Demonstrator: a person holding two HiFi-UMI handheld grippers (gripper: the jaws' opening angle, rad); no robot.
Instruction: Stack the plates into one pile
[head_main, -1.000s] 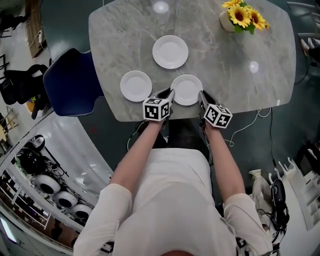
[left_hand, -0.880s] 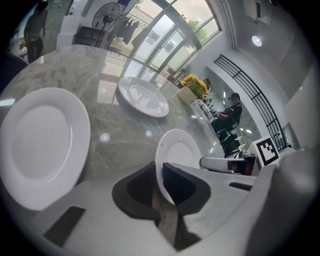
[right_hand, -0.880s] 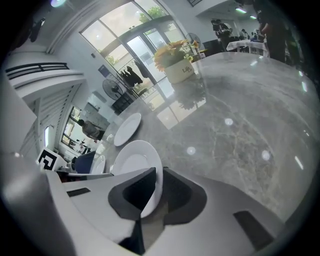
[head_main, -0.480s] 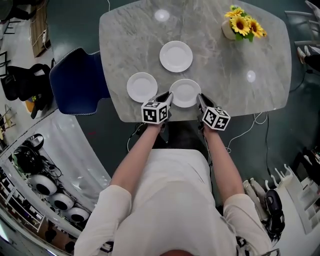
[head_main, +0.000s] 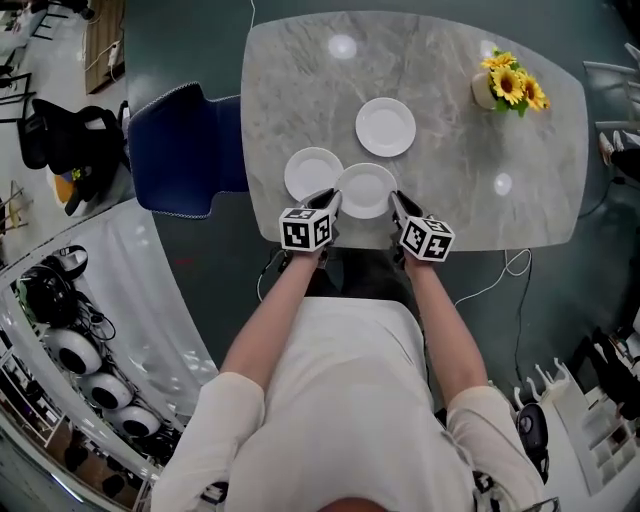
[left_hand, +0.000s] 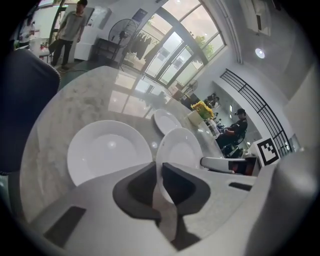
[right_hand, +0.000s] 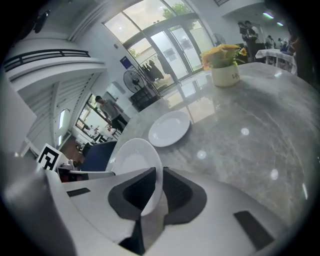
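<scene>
Three white plates are on or over the marble table (head_main: 480, 200). The near plate (head_main: 366, 190) hangs tilted between both grippers, close beside the left plate (head_main: 311, 172). My left gripper (head_main: 330, 198) has just been closing and is shut on the near plate's left rim (left_hand: 180, 147). Across from it, my right gripper (head_main: 396, 202) is shut on the right rim (right_hand: 134, 159). The left plate (left_hand: 107, 152) lies flat just left of the held one. A third plate (head_main: 386, 127) rests farther back, also seen as the far plate (right_hand: 170, 128).
A vase of sunflowers (head_main: 508, 87) stands at the table's back right. A blue chair (head_main: 185, 150) sits against the table's left side. A cable (head_main: 510, 268) trails on the floor by the front right edge. People stand in the room's background.
Both grippers have carried the near plate up off the table's front edge and leftward, so it now hangs much closer to the left plate.
</scene>
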